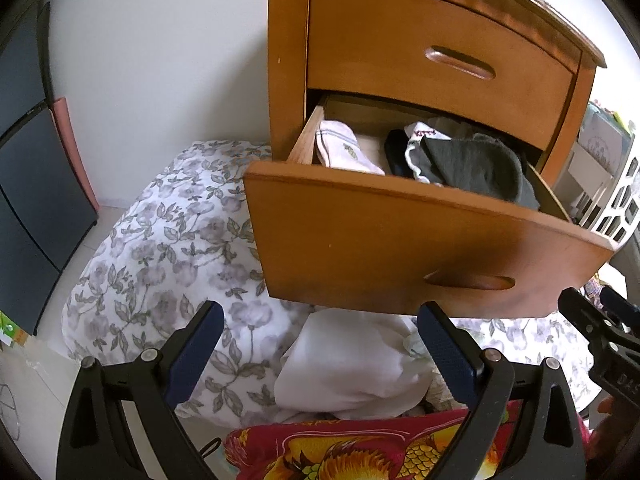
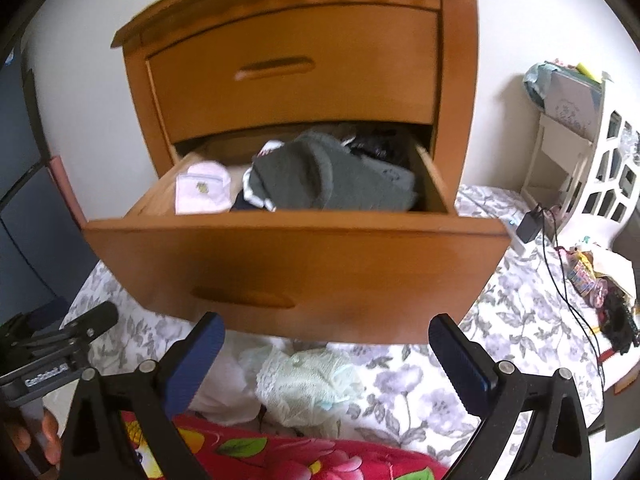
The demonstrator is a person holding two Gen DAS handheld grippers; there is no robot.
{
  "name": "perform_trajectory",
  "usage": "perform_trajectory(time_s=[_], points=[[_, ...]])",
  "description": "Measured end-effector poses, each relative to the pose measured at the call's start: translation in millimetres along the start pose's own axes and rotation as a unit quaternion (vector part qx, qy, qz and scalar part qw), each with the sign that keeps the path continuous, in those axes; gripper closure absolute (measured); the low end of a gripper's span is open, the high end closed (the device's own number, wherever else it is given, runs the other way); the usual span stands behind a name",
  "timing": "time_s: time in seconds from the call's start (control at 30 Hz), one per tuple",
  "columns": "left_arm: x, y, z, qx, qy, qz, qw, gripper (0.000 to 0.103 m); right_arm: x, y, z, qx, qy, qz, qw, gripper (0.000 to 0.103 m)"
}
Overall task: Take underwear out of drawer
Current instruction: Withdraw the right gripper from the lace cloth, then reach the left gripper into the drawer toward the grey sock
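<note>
The lower drawer [image 1: 400, 240] [image 2: 296, 264] of a wooden nightstand stands pulled out over the bed. Inside lie a white folded piece [image 1: 344, 148] [image 2: 202, 188], a dark grey garment [image 1: 480, 164] [image 2: 332, 176] and a navy item [image 1: 396, 152]. On the bed below the drawer front lie pale green lace underwear [image 2: 308, 376] and a white garment [image 1: 348, 364]. My left gripper [image 1: 320, 344] hangs open above the white garment, holding nothing. My right gripper [image 2: 326, 336] is open wide above the lace underwear, its jaws empty. Both sit just in front of the drawer front.
The closed top drawer [image 1: 440, 52] is above. A floral bedspread [image 1: 160, 248] covers the bed, with a red patterned blanket [image 2: 280, 456] at the near edge. To the right are a white lattice rack [image 2: 600, 168], a charger with cable [image 2: 532, 224] and small clutter. A dark cabinet [image 1: 28, 200] stands left.
</note>
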State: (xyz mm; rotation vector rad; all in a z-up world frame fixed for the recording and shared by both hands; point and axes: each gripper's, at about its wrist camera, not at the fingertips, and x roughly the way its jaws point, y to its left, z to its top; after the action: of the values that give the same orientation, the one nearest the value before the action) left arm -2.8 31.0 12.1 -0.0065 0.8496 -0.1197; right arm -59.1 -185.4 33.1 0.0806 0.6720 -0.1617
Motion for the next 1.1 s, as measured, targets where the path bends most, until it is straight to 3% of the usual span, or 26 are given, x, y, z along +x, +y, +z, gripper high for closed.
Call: perform_trajectory(time_s=[0.2,0.43,0.5,0.63,0.83,1.1], points=[[-17.0,-3.0,23.6,0.008,-0.013,-0.009,0.9998,0.006,0.0,-9.5,1.2,0.022,-0.005,0.0,1.0,0.0],[-28.3,-11.5,76.6,0.025,-0.017,-0.025,0.9992,0.006,-3.6,-15.6,3.7,0.026,-0.021,-0.022,0.999,0.0],[-24.9,-16.2,96.1,0.028,-0.002,-0.046,0.9985,0.006,-2.1,-18.2,4.3,0.029,-0.019,-0.025,0.999,0.0],[-13.4,-23.6,125.3,0.033,0.02,-0.048,0.9981,0.006,2.5,-22.0,3.0,0.037,-0.01,-0.017,0.999,0.0],[17.6,-31.3,164.0,0.005,0.089,-0.065,0.9939,0.006,6.1,-19.7,1.4,0.032,-0.004,-0.015,0.999,0.0],[54.3,-77.6,177.3,0.0,0.159,-0.088,0.9833,0.006,10.0,-22.9,0.7,0.038,0.003,-0.006,0.999,0.0]])
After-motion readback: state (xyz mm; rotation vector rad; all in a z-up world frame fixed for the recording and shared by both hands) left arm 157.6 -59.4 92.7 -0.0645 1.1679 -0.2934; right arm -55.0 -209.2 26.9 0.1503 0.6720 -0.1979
